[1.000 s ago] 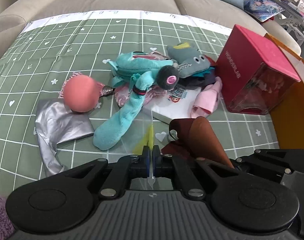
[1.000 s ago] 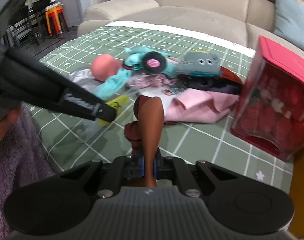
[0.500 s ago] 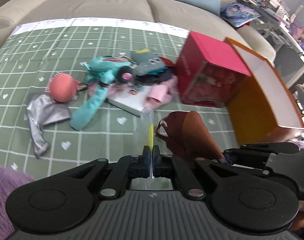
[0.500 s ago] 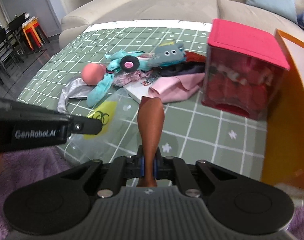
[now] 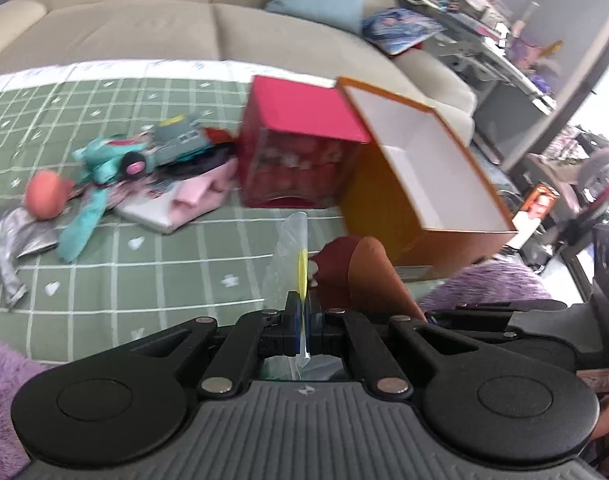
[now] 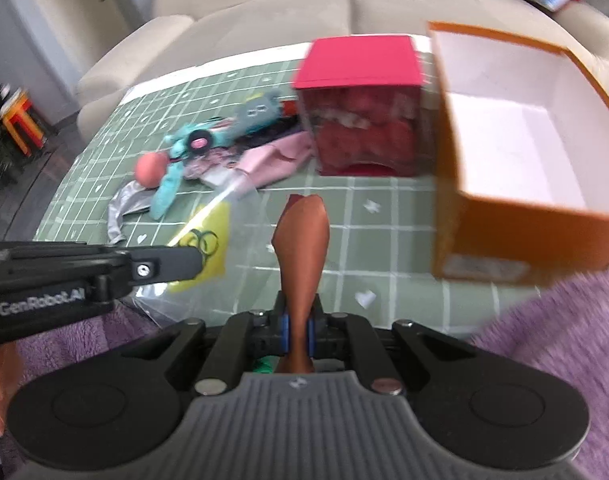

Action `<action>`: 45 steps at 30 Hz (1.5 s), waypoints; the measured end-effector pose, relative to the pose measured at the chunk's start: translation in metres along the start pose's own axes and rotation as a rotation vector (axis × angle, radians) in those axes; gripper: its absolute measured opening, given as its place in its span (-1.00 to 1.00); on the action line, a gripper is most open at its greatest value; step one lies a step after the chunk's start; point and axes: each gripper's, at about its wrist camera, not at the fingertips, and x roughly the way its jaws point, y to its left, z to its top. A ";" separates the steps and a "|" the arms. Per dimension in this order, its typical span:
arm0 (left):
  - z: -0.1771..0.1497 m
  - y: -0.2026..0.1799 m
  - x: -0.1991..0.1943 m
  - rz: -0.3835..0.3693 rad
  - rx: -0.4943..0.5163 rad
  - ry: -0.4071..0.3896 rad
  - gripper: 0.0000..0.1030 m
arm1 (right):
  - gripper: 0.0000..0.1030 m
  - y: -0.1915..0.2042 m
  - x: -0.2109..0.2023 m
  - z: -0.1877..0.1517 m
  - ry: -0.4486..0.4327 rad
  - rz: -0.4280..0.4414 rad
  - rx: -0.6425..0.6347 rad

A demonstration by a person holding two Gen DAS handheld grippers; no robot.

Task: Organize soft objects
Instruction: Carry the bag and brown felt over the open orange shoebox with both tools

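Clamping plastic bag point(image 5: 290, 248) — left tool point(image 5: 303, 322), right tool point(image 6: 298, 334) pinching brown cloth point(image 6: 302, 240), orange box point(image 6: 516, 128) nearer.

Two boxes — one red box point(image 6: 360, 104) and one open orange box point(image 6: 520, 152). One pink ball point(image 6: 150, 168), one teal plush point(image 5: 104, 160), one grey plush point(image 6: 256, 114), one clear bag point(image 6: 224, 240), one brown cloth point(image 6: 302, 248) — two hand-held grippers.

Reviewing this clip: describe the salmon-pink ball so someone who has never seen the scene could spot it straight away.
Start at the green checked cloth covering the surface before the beige sofa. At the left end of the pile of soft items, the salmon-pink ball sits beside the teal plush and above the silver fabric. It is the only plain round shape there.
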 end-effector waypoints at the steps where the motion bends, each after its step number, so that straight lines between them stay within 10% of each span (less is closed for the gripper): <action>1: 0.001 -0.004 0.000 -0.012 0.006 -0.001 -0.97 | -0.89 -0.004 -0.005 -0.001 -0.006 -0.009 0.017; 22: 0.044 -0.112 0.019 -0.170 0.191 0.016 -0.97 | -0.89 -0.101 -0.088 -0.015 -0.146 -0.139 0.235; 45: 0.140 -0.157 0.098 -0.177 0.223 -0.002 -0.97 | -0.89 -0.176 -0.069 0.090 -0.262 -0.189 0.153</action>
